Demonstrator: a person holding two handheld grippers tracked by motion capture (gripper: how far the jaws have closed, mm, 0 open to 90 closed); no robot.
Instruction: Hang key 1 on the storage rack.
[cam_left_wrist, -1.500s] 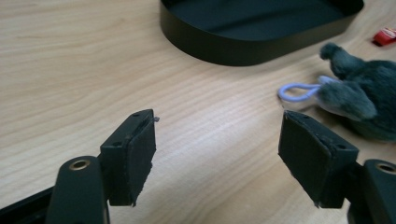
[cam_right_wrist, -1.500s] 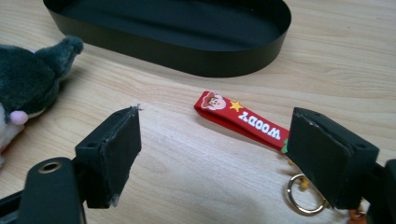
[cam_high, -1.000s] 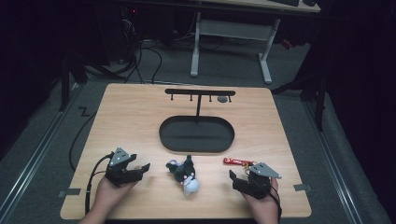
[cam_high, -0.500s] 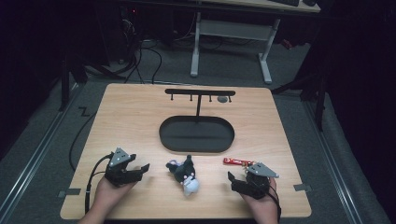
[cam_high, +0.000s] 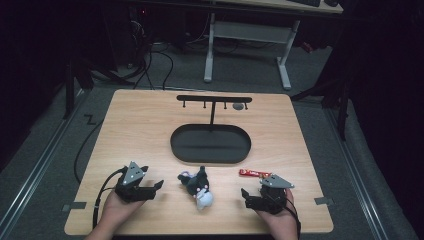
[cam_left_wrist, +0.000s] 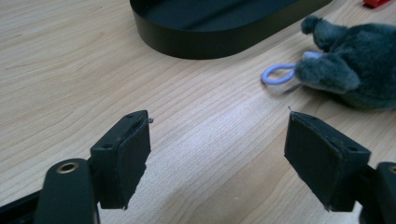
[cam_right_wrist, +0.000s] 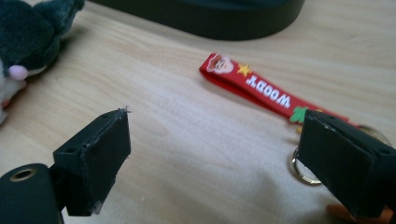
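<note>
My left gripper (cam_high: 159, 185) rests on the wooden table (cam_high: 140, 130) at the near left, held in a hand. It is open and its jaws have just been opening, with bare wood between the pads (cam_left_wrist: 123, 156). A dark grey plush toy (cam_high: 197, 184) with a pale blue loop (cam_left_wrist: 275, 74) lies between the two grippers. My right gripper (cam_high: 244, 193) sits at the near right, also open and just widened, nothing between its jaws. A red strap keychain (cam_right_wrist: 252, 87) with a metal ring (cam_right_wrist: 301, 169) lies just ahead of its right pad (cam_right_wrist: 343, 161).
A black oval tray (cam_high: 210, 155) sits mid-table, with a thin post and a hook bar (cam_high: 214, 98) rising behind it. A small dark object (cam_high: 238, 106) lies by the bar's right end. Cables trail off the table's left side.
</note>
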